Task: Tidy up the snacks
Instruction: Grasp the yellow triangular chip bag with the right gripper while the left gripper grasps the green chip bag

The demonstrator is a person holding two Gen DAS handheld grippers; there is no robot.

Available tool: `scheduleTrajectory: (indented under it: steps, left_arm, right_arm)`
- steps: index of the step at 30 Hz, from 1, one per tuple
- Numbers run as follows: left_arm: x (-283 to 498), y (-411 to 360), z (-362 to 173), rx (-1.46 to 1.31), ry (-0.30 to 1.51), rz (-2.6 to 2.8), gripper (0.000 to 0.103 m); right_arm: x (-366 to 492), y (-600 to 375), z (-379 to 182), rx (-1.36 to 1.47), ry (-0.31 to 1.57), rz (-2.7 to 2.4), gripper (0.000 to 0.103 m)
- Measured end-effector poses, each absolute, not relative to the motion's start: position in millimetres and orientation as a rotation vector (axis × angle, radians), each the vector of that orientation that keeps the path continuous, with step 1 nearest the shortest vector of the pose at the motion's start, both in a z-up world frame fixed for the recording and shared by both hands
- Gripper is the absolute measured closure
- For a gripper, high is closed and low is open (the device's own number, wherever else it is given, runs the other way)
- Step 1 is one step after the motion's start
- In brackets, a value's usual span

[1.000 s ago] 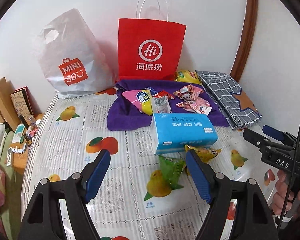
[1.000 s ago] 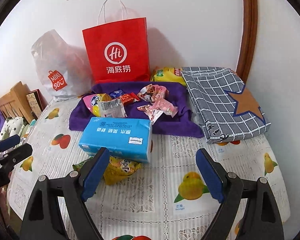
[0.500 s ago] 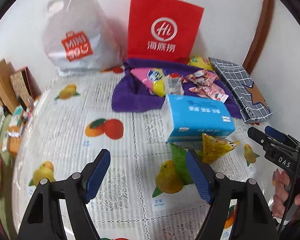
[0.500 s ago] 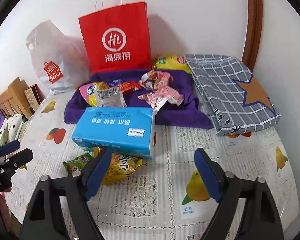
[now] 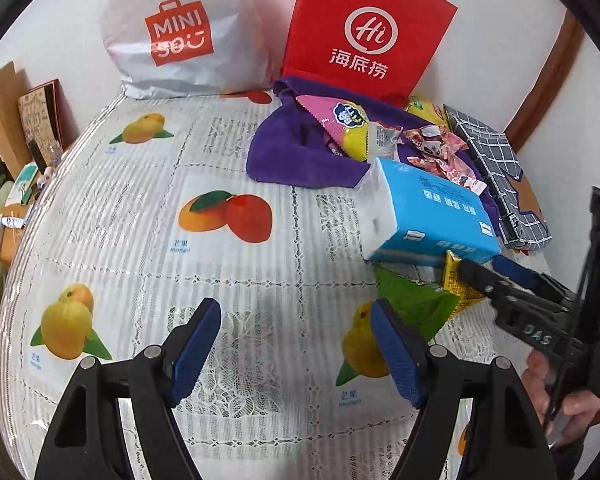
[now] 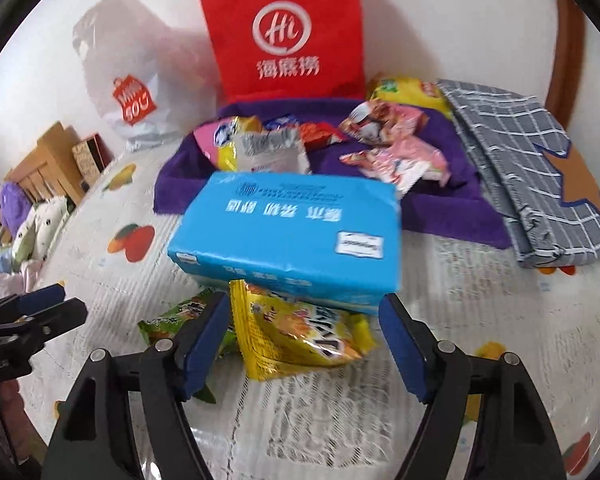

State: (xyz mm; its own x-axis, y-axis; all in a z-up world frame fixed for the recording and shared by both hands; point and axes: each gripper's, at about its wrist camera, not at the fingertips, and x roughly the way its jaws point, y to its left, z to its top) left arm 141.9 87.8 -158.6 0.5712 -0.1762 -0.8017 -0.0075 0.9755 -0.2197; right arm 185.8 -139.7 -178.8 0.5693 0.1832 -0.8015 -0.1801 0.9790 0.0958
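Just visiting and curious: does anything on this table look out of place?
Yes: the blue tissue pack lies tilted on top of a yellow snack bag and a green snack bag, partly burying them, while the other snacks sit on the purple cloth.

Two hand-held grippers: my left (image 5: 296,344), my right (image 6: 304,340). One blue tissue pack (image 6: 292,236). Two bags at wall: one red paper bag (image 6: 288,36), one white plastic bag (image 5: 180,28). One purple cloth (image 5: 296,156). One folded grey checked cloth (image 6: 528,160). Two snack packets at tissue pack's near edge: one yellow (image 6: 300,332), one green (image 5: 416,300). Packets on purple cloth overlap, count unclear.
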Motion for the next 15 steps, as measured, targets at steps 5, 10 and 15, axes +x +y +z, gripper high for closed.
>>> scheduleTrajectory:
  steps: [5, 10, 15]
  left_arm:
    - [144, 89, -165, -0.214, 0.976, -0.102, 0.028]
    - [144, 85, -169, -0.209, 0.982, -0.114, 0.028]
    - [143, 80, -170, -0.206, 0.986, -0.128, 0.028]
  right_arm:
    - [188, -132, -195, -0.037, 0.988, 0.227, 0.027]
    - [187, -134, -209, -0.041, 1.022, 0.236, 0.027]
    - [191, -135, -217, -0.006, 1.007, 0.262, 0.025]
